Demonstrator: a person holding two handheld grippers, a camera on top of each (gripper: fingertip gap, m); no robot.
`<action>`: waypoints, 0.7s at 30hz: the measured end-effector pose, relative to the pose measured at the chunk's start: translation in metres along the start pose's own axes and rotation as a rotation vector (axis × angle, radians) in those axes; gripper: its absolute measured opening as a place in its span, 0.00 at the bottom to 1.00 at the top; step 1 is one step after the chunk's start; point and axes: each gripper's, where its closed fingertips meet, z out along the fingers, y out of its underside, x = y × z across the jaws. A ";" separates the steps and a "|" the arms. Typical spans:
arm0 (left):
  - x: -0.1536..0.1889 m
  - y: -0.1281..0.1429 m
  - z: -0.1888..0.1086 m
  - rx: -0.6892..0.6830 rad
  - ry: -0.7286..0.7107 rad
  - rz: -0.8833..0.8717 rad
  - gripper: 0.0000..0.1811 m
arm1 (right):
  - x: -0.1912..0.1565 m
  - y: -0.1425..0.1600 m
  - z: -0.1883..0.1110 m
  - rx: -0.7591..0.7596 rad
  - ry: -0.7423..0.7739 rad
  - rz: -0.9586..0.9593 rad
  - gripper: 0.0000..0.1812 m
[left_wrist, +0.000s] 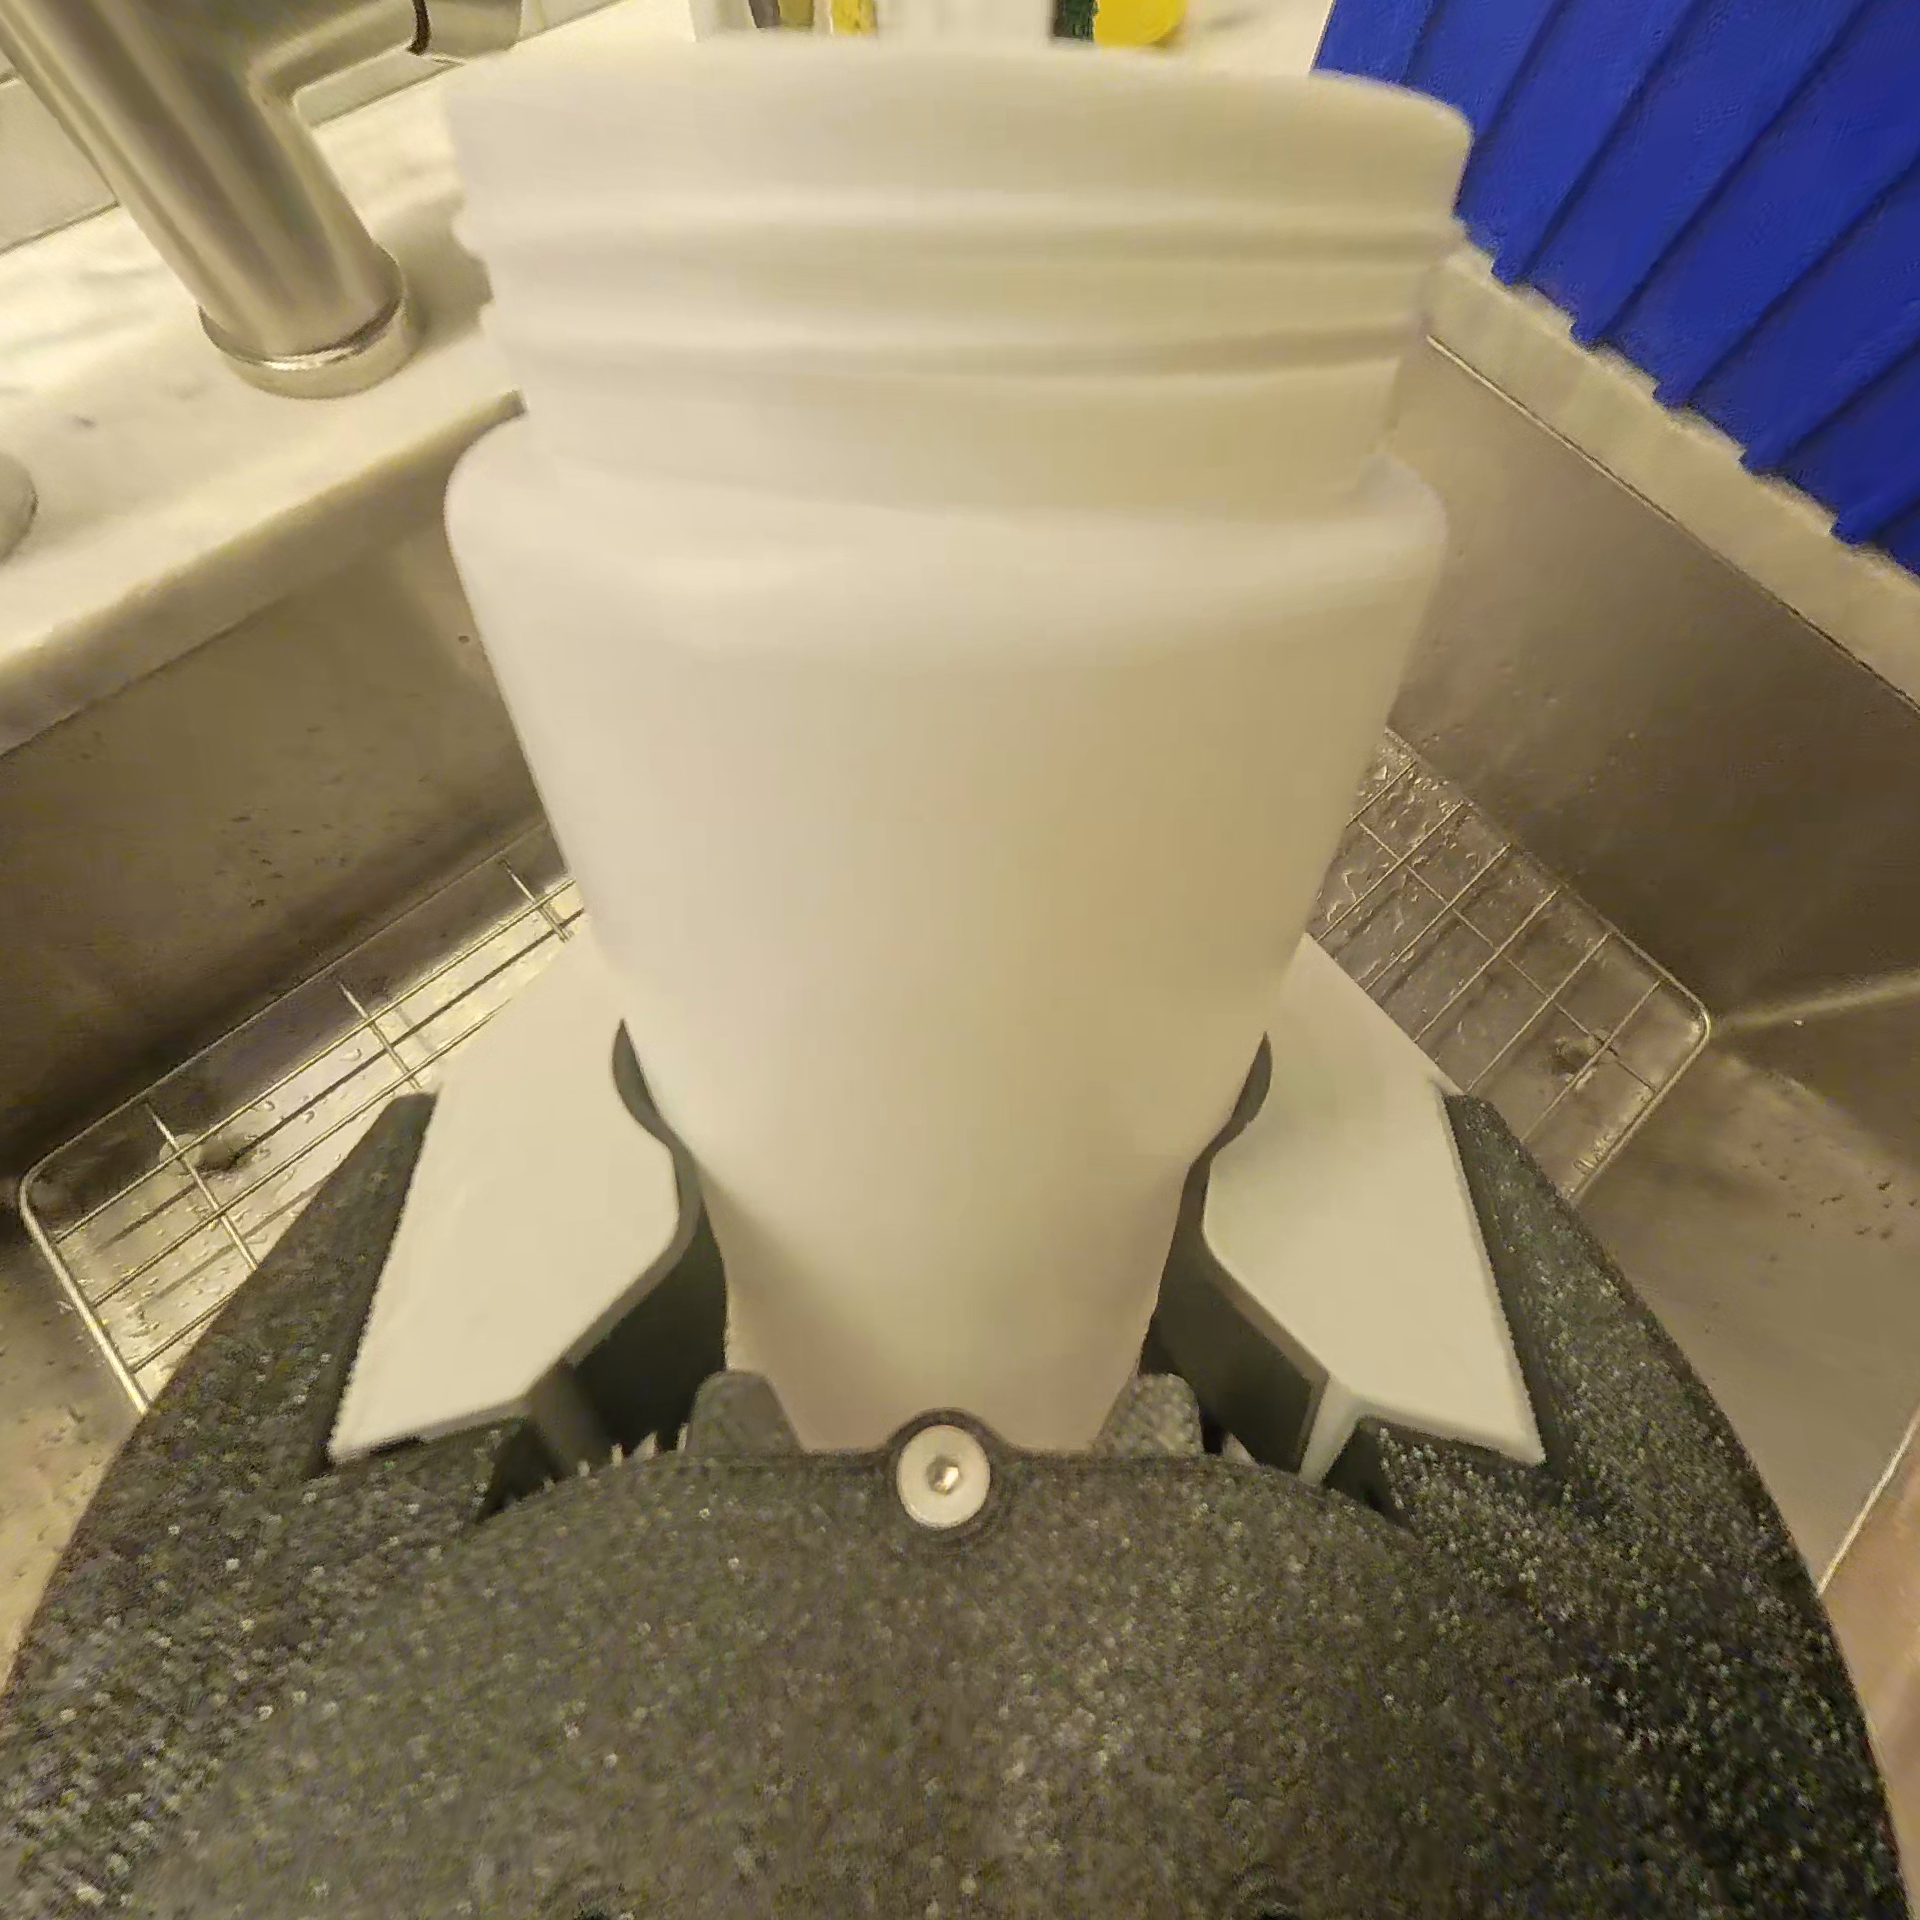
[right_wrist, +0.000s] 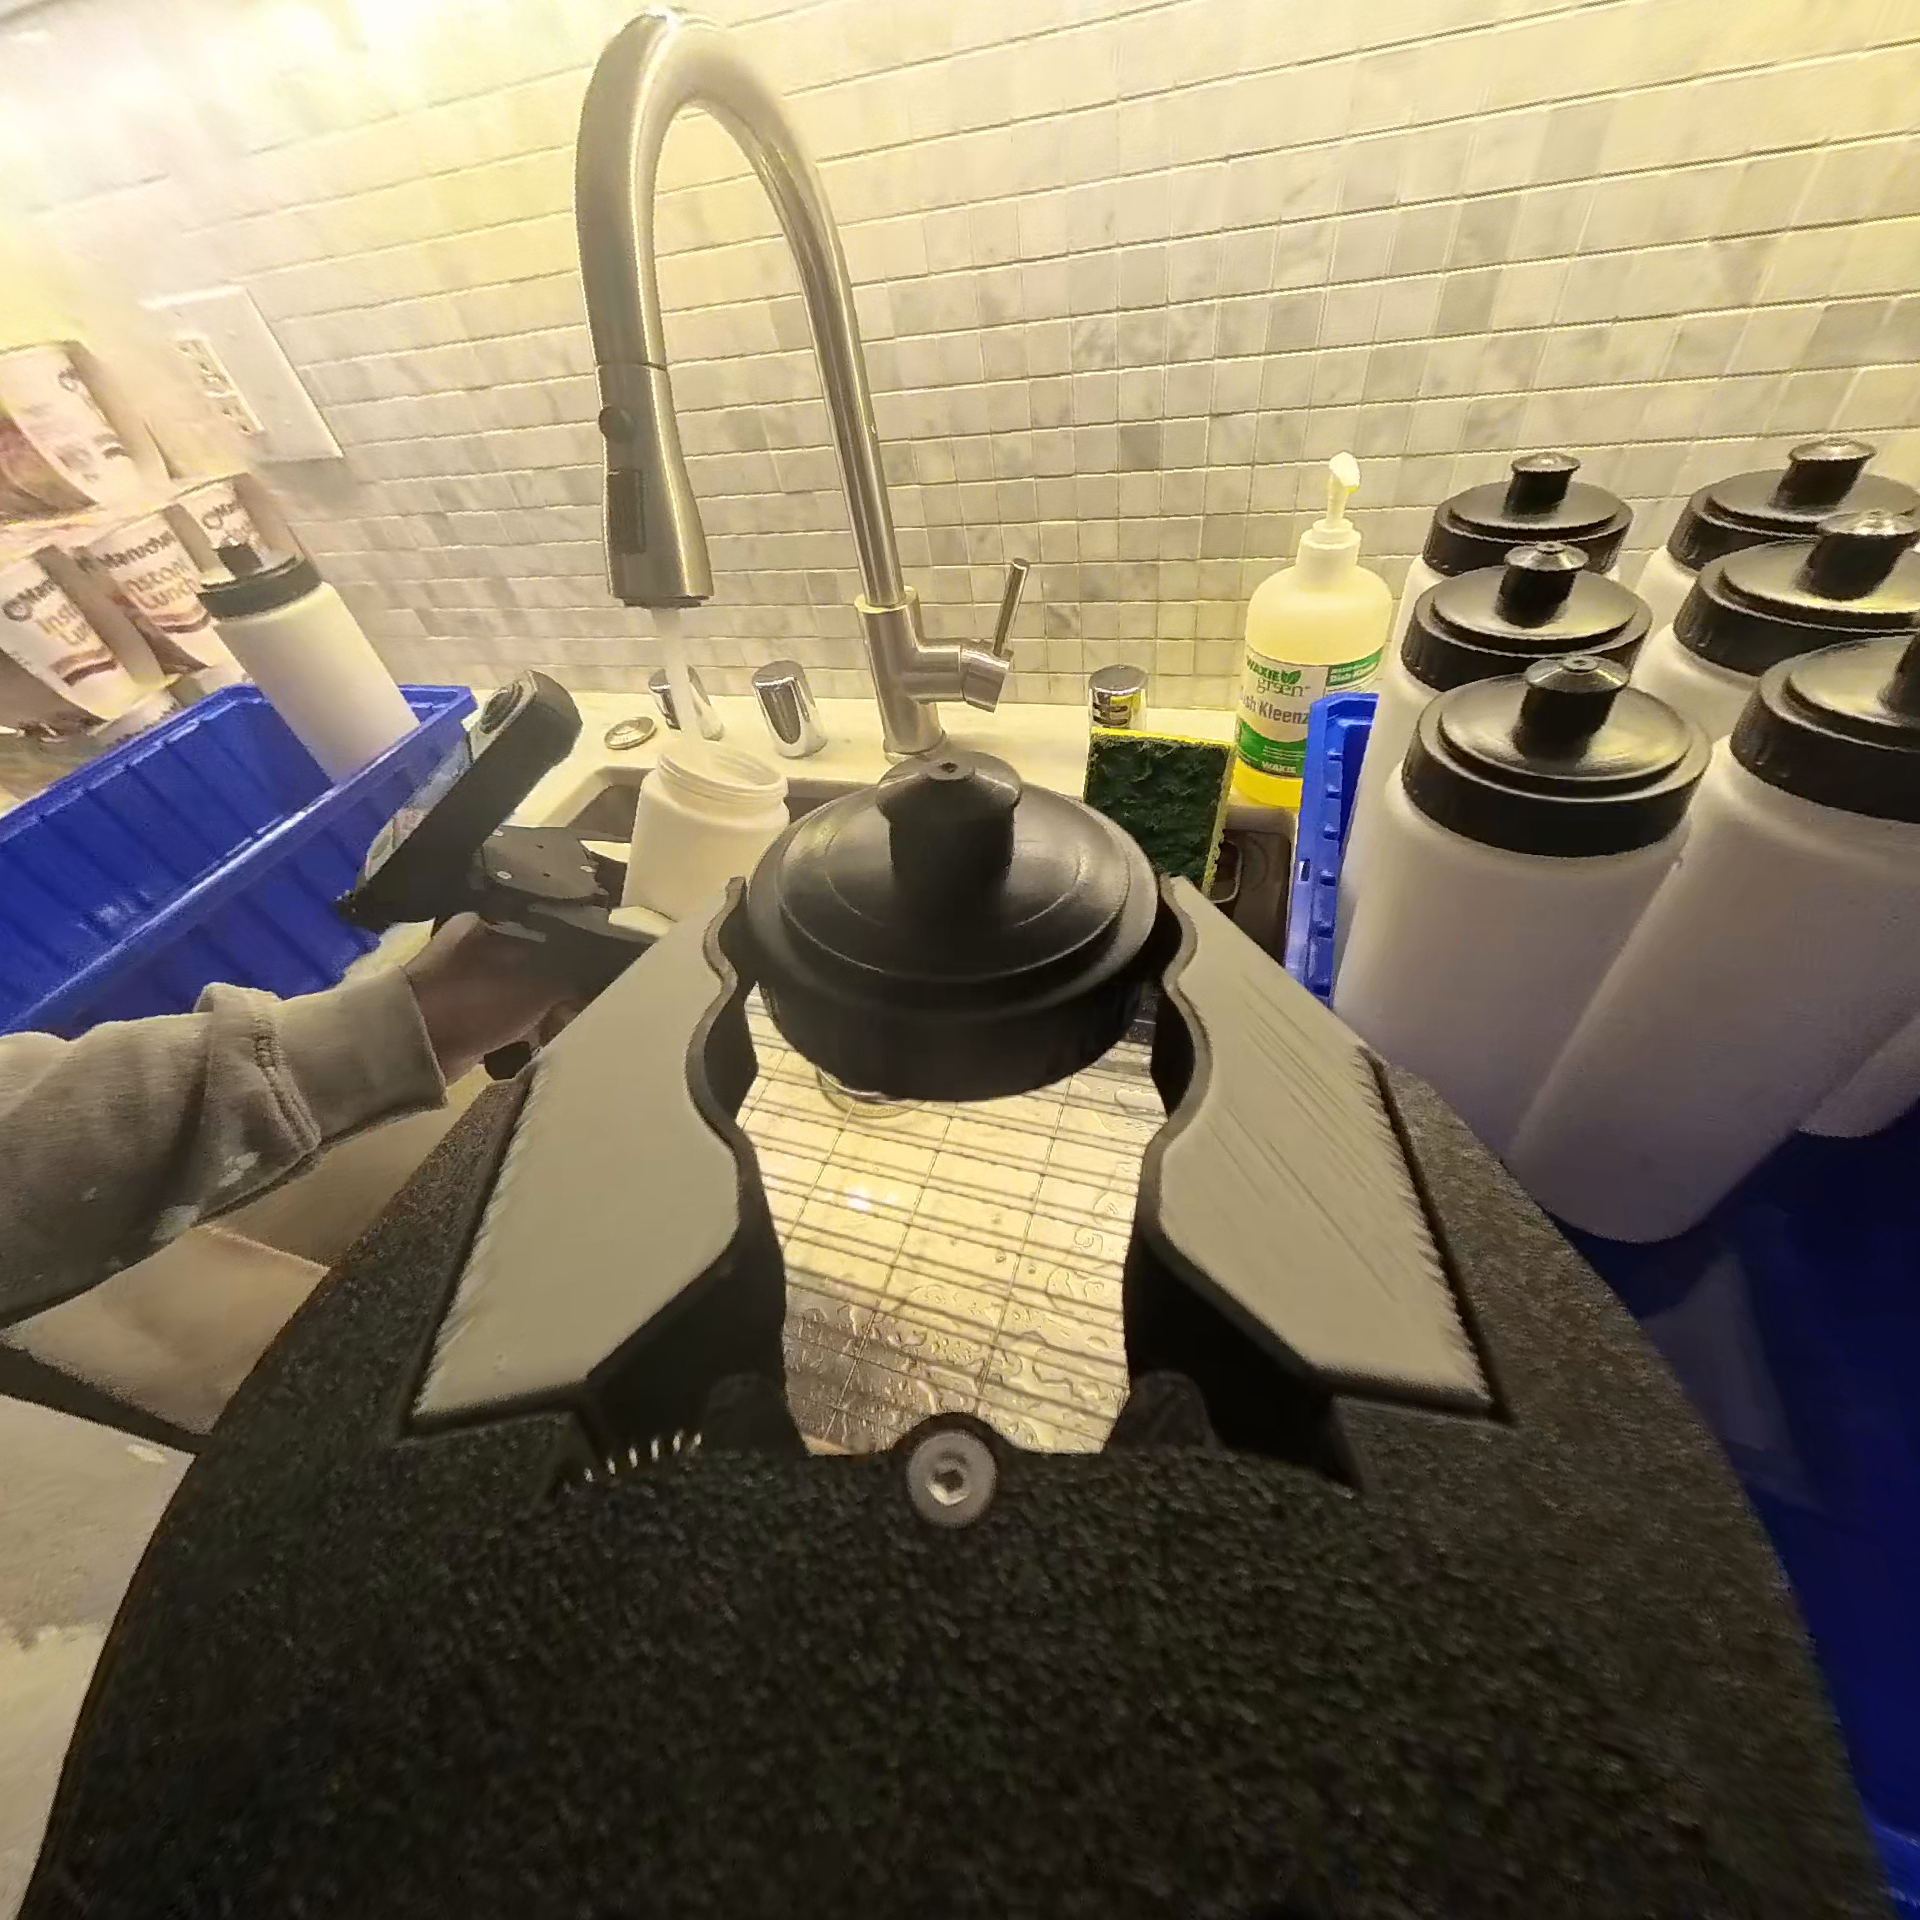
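My left gripper is shut on a white plastic bottle with an open threaded neck and no cap, held upright over the steel sink. The same bottle and the left gripper show in the right wrist view, under the faucet spout, with water running down into the bottle's mouth. My right gripper is shut on a black bottle cap with a spout, held above the sink's wire grid.
A blue bin with a white flask stands at the left. A blue bin at the right holds several capped white bottles. A soap bottle, a sponge and the faucet base line the sink's back edge.
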 end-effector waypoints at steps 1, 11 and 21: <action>0.000 0.000 0.000 -0.002 0.000 0.006 0.58 | 0.000 0.000 0.001 0.001 -0.002 0.003 0.42; -0.002 -0.001 0.000 0.005 0.011 0.006 0.58 | -0.002 0.003 0.017 -0.012 -0.023 -0.001 0.42; 0.001 -0.002 -0.001 0.020 0.027 -0.004 0.58 | -0.006 -0.001 0.022 -0.020 -0.039 -0.046 0.42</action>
